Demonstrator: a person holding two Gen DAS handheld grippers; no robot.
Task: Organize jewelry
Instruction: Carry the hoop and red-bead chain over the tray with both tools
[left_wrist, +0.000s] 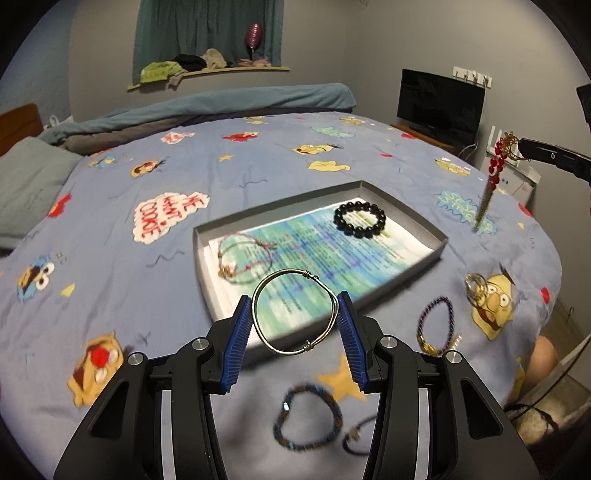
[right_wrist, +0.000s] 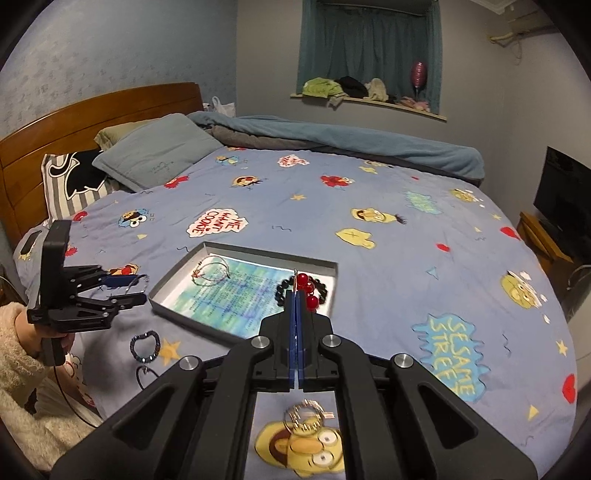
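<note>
Two pieces of jewelry are in the air at once, each on its way to the grey tray (left_wrist: 406, 210) that lies on the cartoon-print bedspread (left_wrist: 258, 155). At left, the left gripper (left_wrist: 295, 314) has its blue pads (left_wrist: 242, 328) pressed against opposite sides of a silver wire bangle (left_wrist: 295, 312), which stands up between them just above the tray's near corner. Inside the tray, on a printed sheet, a thin cord bracelet (left_wrist: 243, 258) lies at the left end and a black bead bracelet (left_wrist: 360, 220) toward the right. At right, the right gripper (right_wrist: 297, 295) has its jaws pressed together on a red bead piece (left_wrist: 496, 162); its tassel hangs free beyond the tray's right edge, well clear of the bedspread. Unsorted items lie near the front of the bed: a blue-brown beaded bracelet (left_wrist: 308, 417), a purple cord bracelet (left_wrist: 436, 325) and a cluster of clear rings (left_wrist: 476, 290).

The step in hand appears to be the carry to the tray. The next move calls for lowering the bangle onto a bare part of the sheet before spreading the pads, and for bringing the red piece over the tray so the tassel does not drape across the rim.
</note>
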